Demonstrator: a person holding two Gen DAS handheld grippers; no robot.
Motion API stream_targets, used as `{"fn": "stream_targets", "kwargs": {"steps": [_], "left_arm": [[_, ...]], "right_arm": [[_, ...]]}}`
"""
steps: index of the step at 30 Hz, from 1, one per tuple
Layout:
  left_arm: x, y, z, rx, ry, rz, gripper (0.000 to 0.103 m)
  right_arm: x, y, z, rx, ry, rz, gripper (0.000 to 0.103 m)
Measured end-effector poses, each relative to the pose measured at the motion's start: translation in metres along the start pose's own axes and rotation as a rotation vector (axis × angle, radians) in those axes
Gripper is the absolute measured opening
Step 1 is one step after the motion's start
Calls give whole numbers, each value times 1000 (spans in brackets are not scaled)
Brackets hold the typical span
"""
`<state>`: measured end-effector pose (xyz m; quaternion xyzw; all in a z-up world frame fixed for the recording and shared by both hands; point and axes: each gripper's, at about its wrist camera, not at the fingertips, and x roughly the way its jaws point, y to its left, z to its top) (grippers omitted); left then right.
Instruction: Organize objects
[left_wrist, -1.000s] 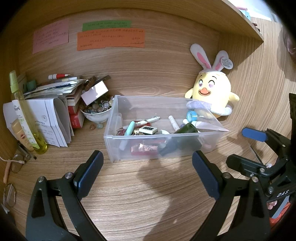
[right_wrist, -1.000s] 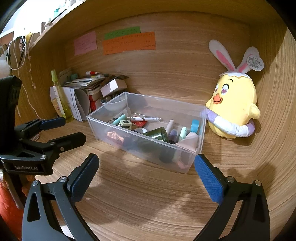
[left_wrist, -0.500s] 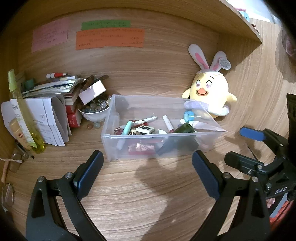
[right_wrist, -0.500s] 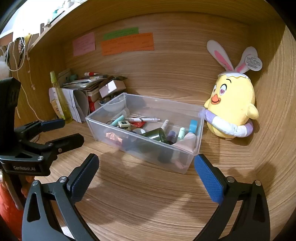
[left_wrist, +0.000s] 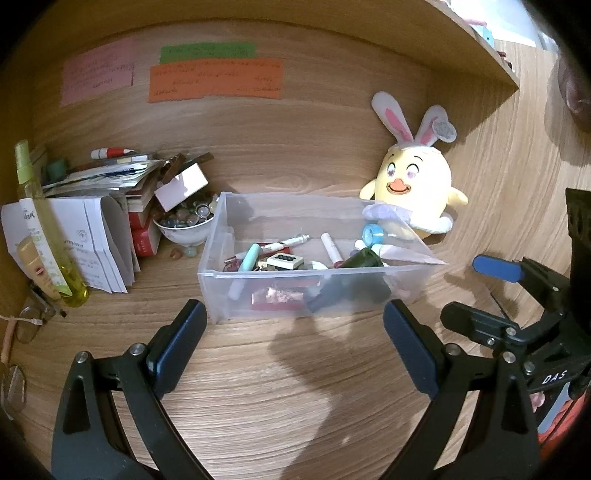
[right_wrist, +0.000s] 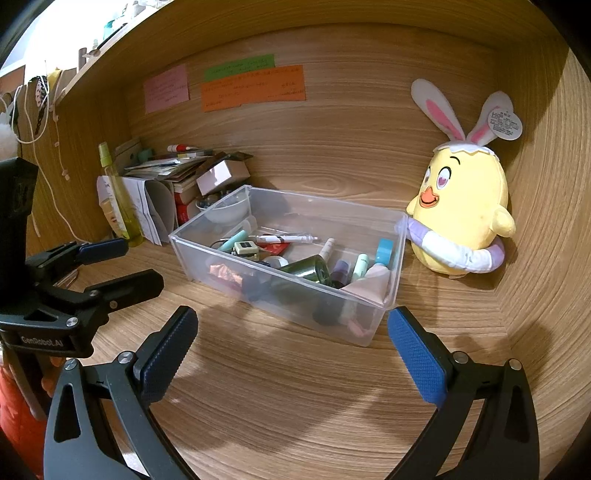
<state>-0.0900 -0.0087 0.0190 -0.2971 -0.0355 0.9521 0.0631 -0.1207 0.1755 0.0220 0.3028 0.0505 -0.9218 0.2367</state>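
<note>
By the table's left edge a yellow spray bottle (left_wrist: 74, 280) stands upright beside folded papers (left_wrist: 99, 243); a bowl of beads (left_wrist: 184, 225) sits near the back. Mid-table, the clear plastic bin (left_wrist: 221, 288) holds pens, tubes and a dark bottle. Left gripper (left_wrist: 291, 347) and right gripper (right_wrist: 291, 343) hover before it, fingers apart, empty. Reaching in blindly could likely snag the bin's wall and drag it into the plush chick (right_wrist: 461, 206).

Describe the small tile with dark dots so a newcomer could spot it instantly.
Start at the clear plastic bin beside the yellow chick plush. Inside, left of centre, lies the tile: a flat cream block, the only piece bearing a row of dark dots.
</note>
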Motion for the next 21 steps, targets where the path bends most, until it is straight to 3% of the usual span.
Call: {"fn": "stream_targets", "kwargs": {"steps": [9, 21], "left_arm": [[1, -7, -2, 39, 14, -9, 98], [7, 3, -4, -20, 37, -16, 100]], "right_arm": [[0, -2, 1, 7, 4, 2, 103], [2, -3, -1, 15, 13, 0, 103]]}}
